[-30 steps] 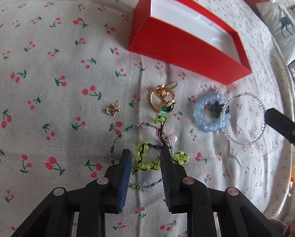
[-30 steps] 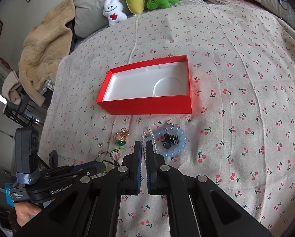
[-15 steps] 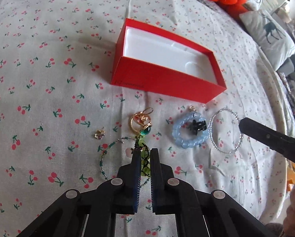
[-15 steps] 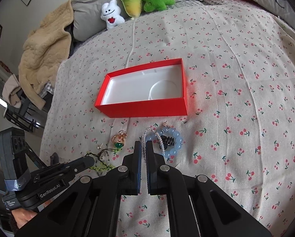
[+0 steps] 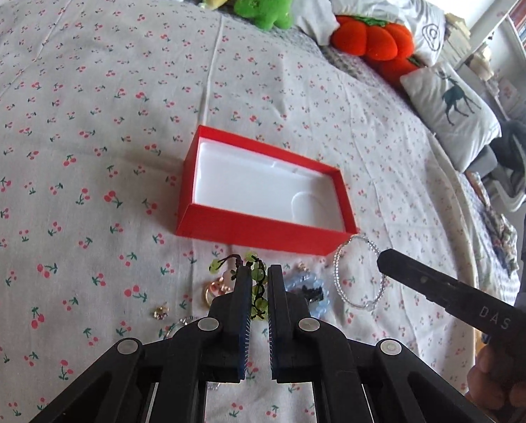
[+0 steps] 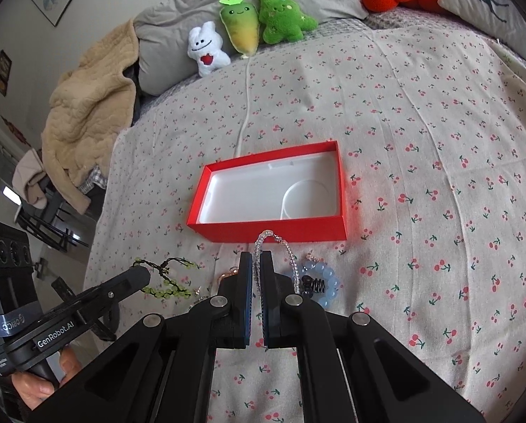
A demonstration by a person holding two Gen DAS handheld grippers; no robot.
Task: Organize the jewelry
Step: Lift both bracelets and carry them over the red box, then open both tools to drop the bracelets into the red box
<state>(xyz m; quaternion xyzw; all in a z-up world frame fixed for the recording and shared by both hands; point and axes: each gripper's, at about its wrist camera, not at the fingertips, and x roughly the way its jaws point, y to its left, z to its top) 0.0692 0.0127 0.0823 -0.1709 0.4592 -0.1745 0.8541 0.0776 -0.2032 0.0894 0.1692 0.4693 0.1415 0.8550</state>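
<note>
An open red box with a white inside lies on the cherry-print bedspread; it also shows in the right wrist view. My left gripper is shut on a green bead bracelet on black cord, lifted above the bed, also in the right wrist view. My right gripper is shut on a clear bead bracelet, which hangs near the box's front wall. A blue bead bracelet with a black clip, a gold ring and a small earring lie on the bed.
Plush toys and pillows line the far edge of the bed. A beige blanket hangs at the left. A thin necklace lies below my left gripper.
My left gripper has shut on the green bracelet and lifted it off the bed. My right gripper has risen with the clear bracelet. Both have moved toward the box.
</note>
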